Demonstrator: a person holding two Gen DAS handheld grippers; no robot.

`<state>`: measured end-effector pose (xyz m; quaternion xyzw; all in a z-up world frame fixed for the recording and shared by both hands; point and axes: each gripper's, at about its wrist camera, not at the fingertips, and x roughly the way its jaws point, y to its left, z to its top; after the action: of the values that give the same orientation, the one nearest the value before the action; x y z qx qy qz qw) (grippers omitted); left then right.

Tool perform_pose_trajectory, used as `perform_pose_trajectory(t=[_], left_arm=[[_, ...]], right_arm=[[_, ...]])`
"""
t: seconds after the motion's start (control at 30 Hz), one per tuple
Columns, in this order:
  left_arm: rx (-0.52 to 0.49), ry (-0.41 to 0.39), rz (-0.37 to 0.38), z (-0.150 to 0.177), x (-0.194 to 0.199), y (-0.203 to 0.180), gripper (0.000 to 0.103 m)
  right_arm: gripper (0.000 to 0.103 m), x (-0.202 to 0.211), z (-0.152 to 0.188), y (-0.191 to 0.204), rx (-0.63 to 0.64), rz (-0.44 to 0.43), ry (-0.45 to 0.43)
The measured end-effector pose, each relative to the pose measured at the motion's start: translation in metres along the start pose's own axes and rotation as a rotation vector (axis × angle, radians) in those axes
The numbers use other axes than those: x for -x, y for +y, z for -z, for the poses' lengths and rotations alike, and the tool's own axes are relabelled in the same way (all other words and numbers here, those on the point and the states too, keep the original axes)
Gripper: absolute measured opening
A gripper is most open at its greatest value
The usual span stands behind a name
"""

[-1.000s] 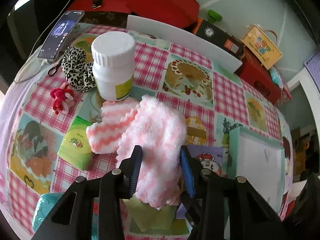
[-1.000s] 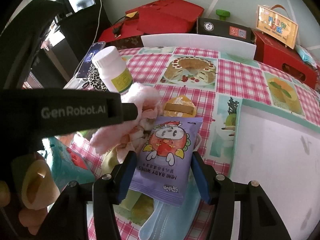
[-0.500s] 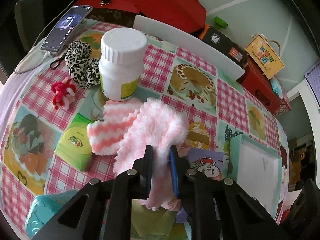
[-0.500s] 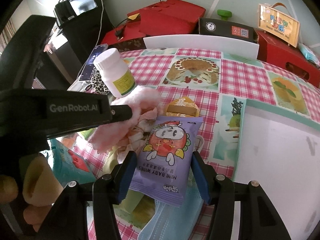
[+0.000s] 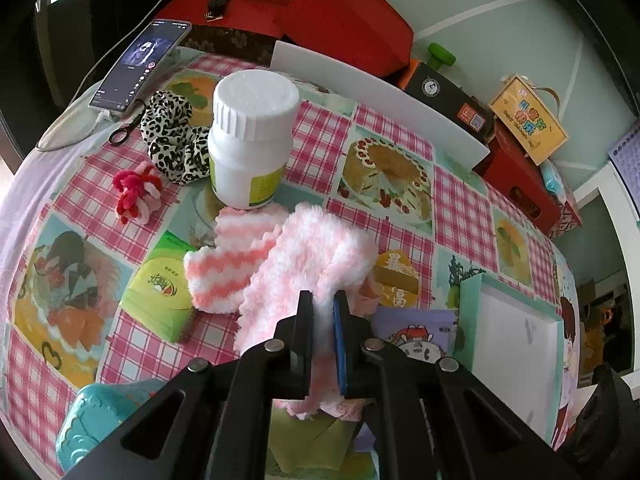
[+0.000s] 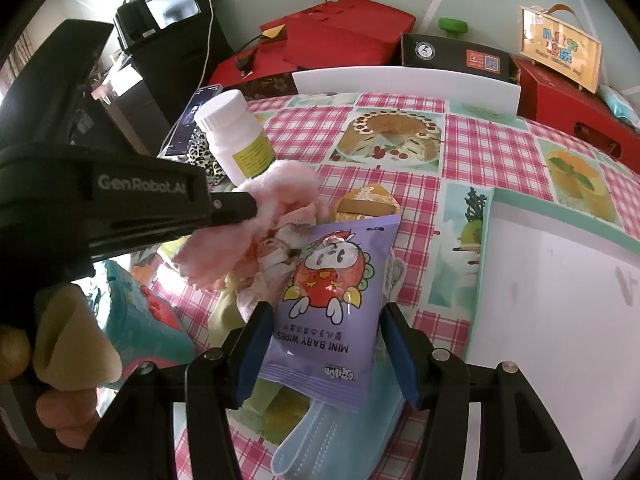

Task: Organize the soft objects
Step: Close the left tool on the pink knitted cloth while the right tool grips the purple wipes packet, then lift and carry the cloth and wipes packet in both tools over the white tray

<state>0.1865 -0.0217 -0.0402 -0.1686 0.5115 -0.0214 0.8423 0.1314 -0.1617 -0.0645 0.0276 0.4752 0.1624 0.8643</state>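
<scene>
My left gripper is shut on a fluffy pink-and-white cloth and holds it lifted off the checked tablecloth; it also shows in the right wrist view. A second striped pink cloth lies beside it. A leopard scrunchie and a red-pink hair tie lie at the left. My right gripper is open, its fingers on either side of a purple baby wipes pack, with a blue face mask below.
A white bottle stands behind the cloths. A green sachet, a phone and a teal pouch lie at the left. A white tray with a teal rim is at the right. Red boxes line the back.
My left gripper has shut on the fluffy pink cloth and lifted it slightly. My right gripper has stayed open around the wipes pack.
</scene>
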Motion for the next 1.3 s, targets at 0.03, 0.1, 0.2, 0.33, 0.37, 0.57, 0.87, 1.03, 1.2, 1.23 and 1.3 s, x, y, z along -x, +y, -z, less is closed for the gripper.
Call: perform_pose_trajectory(t=[0.03,0.1,0.2,0.33,0.37,0.57,0.87,1.03,1.2,1.23,1.3], left_arm=[[0.0,-0.002,0.0,0.0,0.001,0.0,0.009],[0.0,-0.005,0.0,0.001,0.002,0.001,0.009],[-0.001,-0.005,0.001,0.0,0.002,0.001,0.009],[-0.003,-0.003,0.0,0.001,0.002,0.0,0.009],[-0.004,-0.003,-0.001,0.001,0.002,0.0,0.009],[-0.003,0.003,0.002,0.0,-0.001,0.0,0.009],[-0.002,0.008,0.007,0.0,-0.004,0.0,0.009],[-0.006,0.008,0.006,0.0,-0.003,0.0,0.009],[-0.006,0.005,0.004,0.0,-0.003,-0.001,0.009],[-0.006,0.004,0.004,0.0,-0.003,-0.001,0.009],[-0.007,-0.004,0.007,0.0,-0.001,-0.002,0.009]], right_arm=[[0.053,0.0,0.0,0.0,0.001,0.002,-0.002],[0.049,0.001,0.001,0.0,0.001,0.004,-0.003],[0.045,0.002,0.001,-0.002,-0.007,0.006,-0.004],[0.045,0.003,0.0,-0.005,-0.022,-0.005,-0.01],[0.045,0.003,0.0,-0.005,-0.023,-0.005,-0.012],[0.036,0.007,-0.002,-0.009,-0.035,-0.01,-0.038],[0.036,0.008,-0.001,-0.012,-0.049,0.002,-0.04],[0.024,0.009,-0.002,-0.012,-0.043,0.011,-0.051],[0.024,0.011,-0.002,-0.013,-0.046,0.011,-0.068],[0.023,0.012,-0.002,-0.014,-0.049,0.011,-0.071],[0.023,0.014,-0.002,-0.016,-0.054,0.011,-0.076]])
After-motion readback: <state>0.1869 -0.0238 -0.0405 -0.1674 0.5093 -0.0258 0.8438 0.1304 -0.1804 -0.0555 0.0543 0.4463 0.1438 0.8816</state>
